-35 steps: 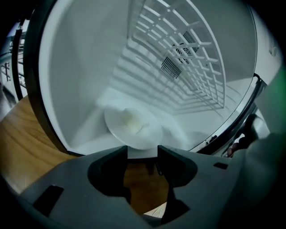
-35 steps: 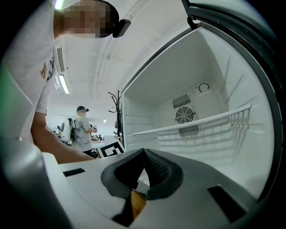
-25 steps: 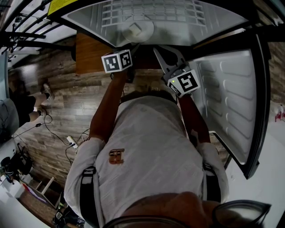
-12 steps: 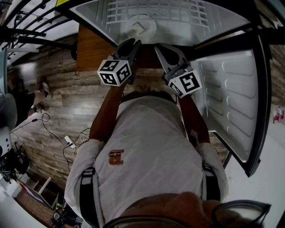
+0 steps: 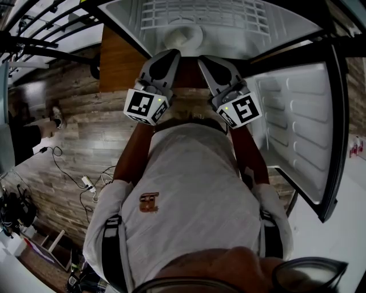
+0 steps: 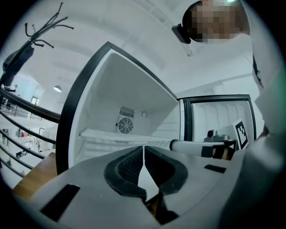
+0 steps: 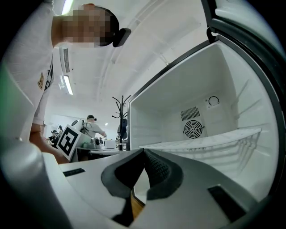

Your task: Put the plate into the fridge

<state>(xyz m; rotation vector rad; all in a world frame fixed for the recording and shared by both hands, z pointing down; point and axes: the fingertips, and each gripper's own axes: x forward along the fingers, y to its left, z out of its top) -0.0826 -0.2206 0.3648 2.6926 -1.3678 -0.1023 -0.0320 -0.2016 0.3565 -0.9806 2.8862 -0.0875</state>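
Note:
In the head view a white plate (image 5: 182, 38) lies on the wire shelf (image 5: 229, 17) inside the open fridge. My left gripper (image 5: 171, 53) hovers just in front of the fridge's opening, short of the plate. Its jaws are closing, the tips meet, and nothing is between them (image 6: 143, 148). My right gripper (image 5: 205, 59) is beside it at the same depth, shut and empty (image 7: 144, 151). The plate does not show in either gripper view.
The fridge door (image 5: 297, 126) stands open at the right. A wooden floor (image 5: 86, 137) with cables lies to the left. The fridge interior (image 6: 129, 103) has a fan grille (image 7: 193, 129) on its back wall. People stand at a desk (image 7: 96, 143) in the distance.
The left gripper's jaws have gone from wide open to closed, and the gripper has drawn back slightly from the fridge. The plate stays on the shelf. The right gripper has barely moved.

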